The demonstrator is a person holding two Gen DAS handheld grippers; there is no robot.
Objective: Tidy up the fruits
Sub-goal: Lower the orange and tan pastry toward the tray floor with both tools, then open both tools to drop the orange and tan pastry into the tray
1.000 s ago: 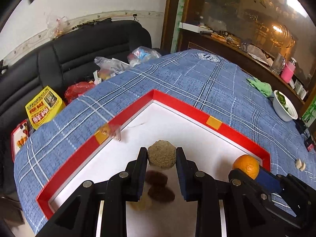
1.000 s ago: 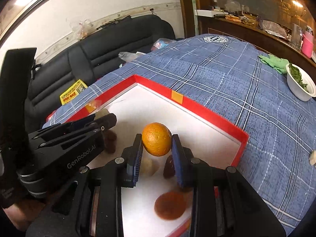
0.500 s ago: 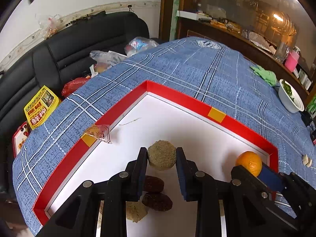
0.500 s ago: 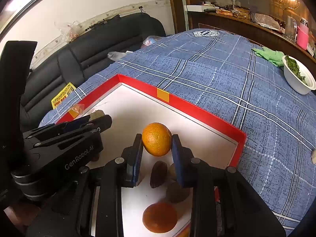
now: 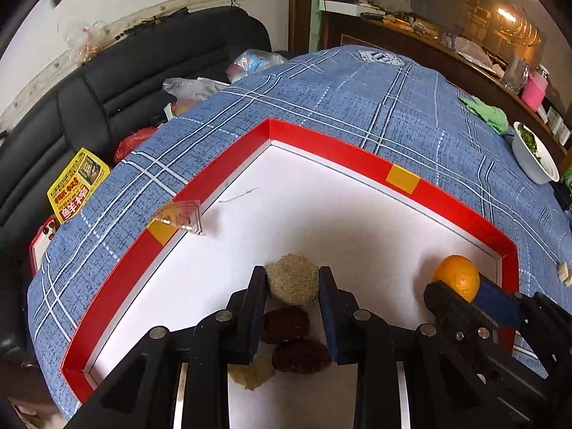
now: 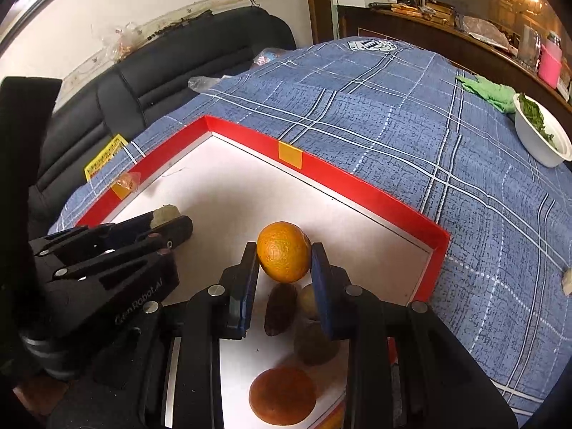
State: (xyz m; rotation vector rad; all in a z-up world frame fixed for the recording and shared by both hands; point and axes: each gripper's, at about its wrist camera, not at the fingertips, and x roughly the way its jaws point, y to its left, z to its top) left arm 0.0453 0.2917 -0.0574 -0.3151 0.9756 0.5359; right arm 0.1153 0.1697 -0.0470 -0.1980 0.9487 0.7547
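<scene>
Dim warm light, heavy fisheye distortion

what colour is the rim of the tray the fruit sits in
Red, with small yellow-orange patches, around a white floor. The tray rim shows best in the left wrist view.

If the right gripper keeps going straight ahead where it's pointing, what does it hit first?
Probably the tray's red far wall: the right gripper, shut on the orange, faces bare white tray floor before it. Depth is uncertain.

Tray (image 5: 361, 150) far half bare; fruit pile (image 5: 289, 336) under tongs.
</scene>
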